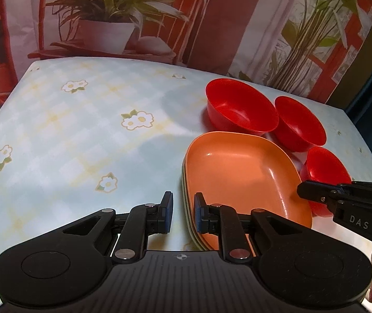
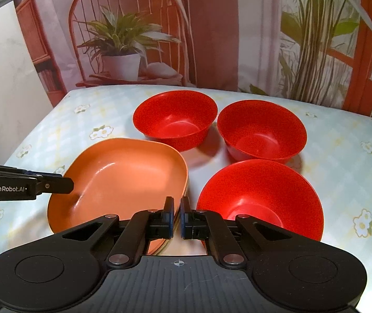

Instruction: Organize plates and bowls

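Looking at the stack of plates (image 2: pixel 123 177) lying low and left of centre in the right wrist view, close beside the nearest red bowl (image 2: pixel 261 195) on the flowered tablecloth (image 2: pixel 342 156). Finding the right gripper (image 2: pixel 177 217) almost pressed together around the stack's right edge, not being able to tell whether actually pinching it, and the left gripper (image 1: pixel 183 212) spread slightly, straddling the stack's left edge at lower centre of the left wrist view. Risking catching only the orange top plate and dragging the greenish ones beneath, or tilting the stack through uneven pulls and bumping that nearest bowl
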Available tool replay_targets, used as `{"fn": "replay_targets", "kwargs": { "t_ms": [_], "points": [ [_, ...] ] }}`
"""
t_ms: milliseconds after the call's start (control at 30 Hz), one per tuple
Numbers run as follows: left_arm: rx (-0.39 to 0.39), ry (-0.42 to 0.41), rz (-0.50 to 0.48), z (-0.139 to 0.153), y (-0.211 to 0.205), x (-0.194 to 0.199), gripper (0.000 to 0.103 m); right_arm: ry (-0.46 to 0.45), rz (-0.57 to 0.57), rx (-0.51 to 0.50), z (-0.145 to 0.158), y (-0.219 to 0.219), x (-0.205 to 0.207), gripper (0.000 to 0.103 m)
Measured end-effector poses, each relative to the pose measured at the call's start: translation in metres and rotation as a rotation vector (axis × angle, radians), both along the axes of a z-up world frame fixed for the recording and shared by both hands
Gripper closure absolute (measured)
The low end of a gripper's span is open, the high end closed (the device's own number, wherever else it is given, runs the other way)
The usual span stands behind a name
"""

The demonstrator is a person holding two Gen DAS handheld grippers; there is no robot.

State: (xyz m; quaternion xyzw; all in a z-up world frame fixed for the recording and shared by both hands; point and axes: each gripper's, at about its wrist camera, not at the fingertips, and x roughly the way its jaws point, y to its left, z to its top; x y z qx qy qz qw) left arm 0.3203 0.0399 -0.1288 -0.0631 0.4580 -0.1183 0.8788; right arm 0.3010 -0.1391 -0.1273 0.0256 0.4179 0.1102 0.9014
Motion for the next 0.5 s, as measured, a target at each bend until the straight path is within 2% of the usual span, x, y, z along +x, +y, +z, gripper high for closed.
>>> {"fn": "replay_targets", "kwargs": {
  "t_ms": [67, 133, 333, 500],
  "points": [
    [-0.001, -0.009, 0.006, 0.004, 0.0, -0.001, 0.085, 0.012, -0.003, 0.013, 0.001, -0.002, 0.001, 0.095],
    [-0.009, -0.024, 0.007, 0.011, 0.001, -0.003, 0.085, 0.004, -0.015, 0.039, 0.006, -0.006, 0.0, 0.087],
    [-0.001, -0.088, -0.009, 0.042, -0.003, 0.002, 0.085, -0.072, -0.035, 0.058, 0.037, -0.033, 0.001, 0.086],
    [-0.014, -0.141, -0.016, 0.073, -0.011, 0.017, 0.085, -0.136, -0.061, 0.066, 0.067, -0.066, 0.018, 0.086]
  ]
}}
